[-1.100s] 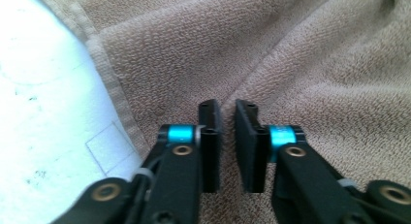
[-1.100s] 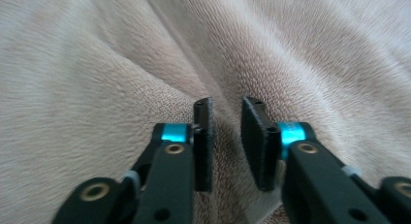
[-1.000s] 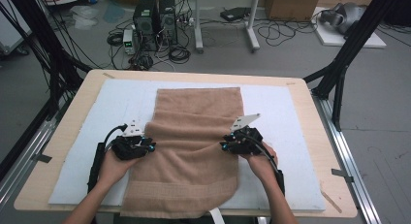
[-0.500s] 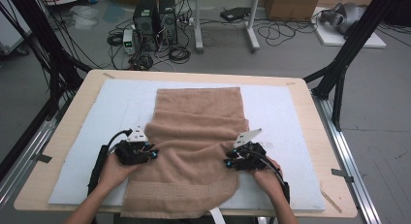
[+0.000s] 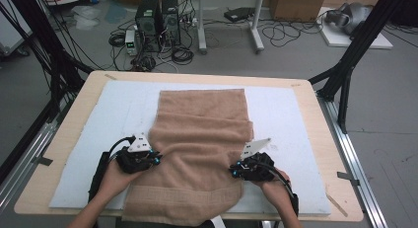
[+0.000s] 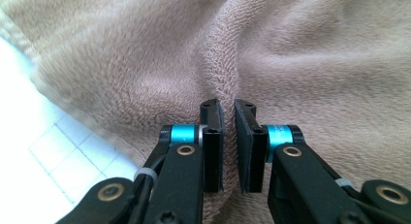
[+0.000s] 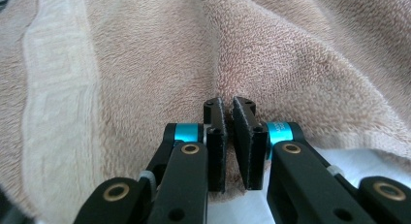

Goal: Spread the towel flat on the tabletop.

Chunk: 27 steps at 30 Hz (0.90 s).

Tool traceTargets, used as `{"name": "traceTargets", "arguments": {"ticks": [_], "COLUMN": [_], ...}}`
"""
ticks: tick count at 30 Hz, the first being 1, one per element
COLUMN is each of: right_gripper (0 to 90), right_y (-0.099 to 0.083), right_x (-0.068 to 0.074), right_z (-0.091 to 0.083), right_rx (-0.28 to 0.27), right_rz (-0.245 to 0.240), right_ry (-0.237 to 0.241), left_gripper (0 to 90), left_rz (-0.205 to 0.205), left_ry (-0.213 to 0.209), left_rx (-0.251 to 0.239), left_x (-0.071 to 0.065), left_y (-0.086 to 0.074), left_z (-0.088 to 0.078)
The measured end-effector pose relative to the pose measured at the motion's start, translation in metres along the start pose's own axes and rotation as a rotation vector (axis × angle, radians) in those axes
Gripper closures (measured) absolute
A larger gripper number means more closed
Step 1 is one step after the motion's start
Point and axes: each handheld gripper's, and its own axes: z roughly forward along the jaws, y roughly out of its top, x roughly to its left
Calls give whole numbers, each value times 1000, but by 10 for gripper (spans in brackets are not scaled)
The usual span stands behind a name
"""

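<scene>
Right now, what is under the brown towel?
The towel lies on a pale blue-white mat covering the wooden table. Anything beneath the towel's middle is covered; its near edge overhangs the table.

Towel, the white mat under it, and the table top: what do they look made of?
Towel: terry cotton by the look, tan, matte looped pile, with a flat woven border band near one end. White mat: probably foam or padded sheet, matte, faint square grid. Table top: light wood or plywood, smooth, with pale grain showing along the rim.
</scene>
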Motion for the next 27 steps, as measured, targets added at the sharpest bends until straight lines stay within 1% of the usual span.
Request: {"name": "traceTargets", "arguments": {"ticks": [1, 2, 5, 6, 7, 10, 12, 14, 16, 17, 18, 19, 20, 21, 22, 24, 26, 27], "right_gripper": [836, 836, 837, 836, 836, 837, 837, 832, 797, 764, 726, 708, 687, 657, 640, 634, 612, 599], "right_y": [-2, -3, -7, -8, -8, -8, -8, -6, -4, -3, 0, 4, 6, 11, 14, 20, 24, 25], "right_x": [1, 3, 7, 7, 10, 16, 22, 28, 31, 32, 32, 30, 27, 23, 18, 5, -9, -15], "right_z": [-1, -2, -4, -5, -6, -13, -17, -23, -30, -33, -36, -41, -43, -44, -44, -40, -30, -25], "right_rx": [-2, -4, -8, -12, -18, -39, -51, -54, -66, -78, -96, -114, -118, -125, -132, -123, -100, -86], "right_rz": [-1, -1, 6, 1, 7, -7, -17, -36, -46, -48, -50, -52, -51, -47, -45, -29, -8, 7], "right_ry": [-5, -5, 9, 14, 20, 27, 24, 24, 26, 27, 22, 5, -7, -33, -54, -76, -93, -99], "left_gripper": [820, 821, 823, 824, 825, 828, 827, 827, 821, 800, 764, 708, 665, 639, 628, 617, 613, 612], "left_rz": [-9, -15, -33, -40, -41, -39, -47, -42, -40, -39, -29, -29, -33, -36, -41, -50, -66, -68], "left_ry": [-8, -14, -25, -32, -35, -47, -74, -88, -116, -129, -126, -117, -113, -108, -101, -75, -55, -33], "left_rx": [-12, -11, -30, -36, -39, -51, -62, -83, -89, -87, -86, -87, -91, -98, -100, -97, -81, -55], "left_x": [-1, -3, -6, -8, -8, -13, -17, -21, -23, -24, -24, -23, -21, -18, -15, -7, 0, 6], "left_y": [-2, -5, -11, -12, -13, -14, -13, -10, -7, -4, -1, 2, 6, 9, 11, 15, 17, 17], "left_z": [-1, 0, -2, -4, -6, -13, -21, -29, -34, -36, -38, -38, -37, -36, -33, -25, -15, -6]}}
